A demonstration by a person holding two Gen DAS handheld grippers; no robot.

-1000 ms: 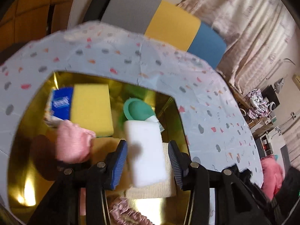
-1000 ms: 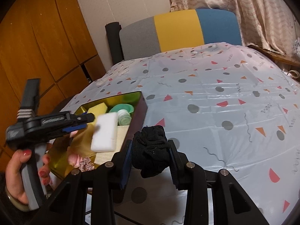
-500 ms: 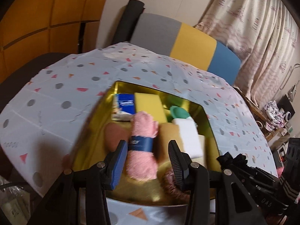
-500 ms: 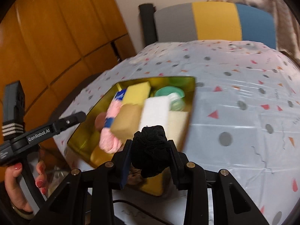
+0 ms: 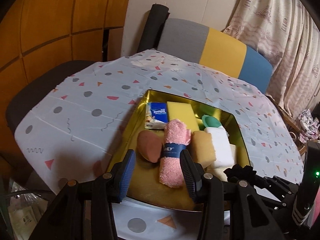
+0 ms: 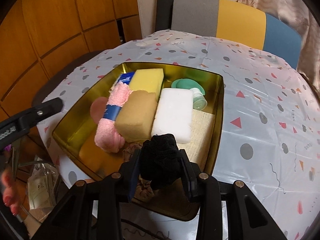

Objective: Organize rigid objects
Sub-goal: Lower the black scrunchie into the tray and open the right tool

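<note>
Black cloth btwn right claw pads, jaws just easing apart; left claw open, empty.

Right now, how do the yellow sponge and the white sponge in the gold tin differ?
The yellow sponge lies at the far end of the gold tin, beside the blue tissue pack. The white sponge lies nearer, beside the tan sponge. The white one rests on a beige cloth; what the yellow one rests on is hidden. Both are rectangular blocks lying flat.
</note>
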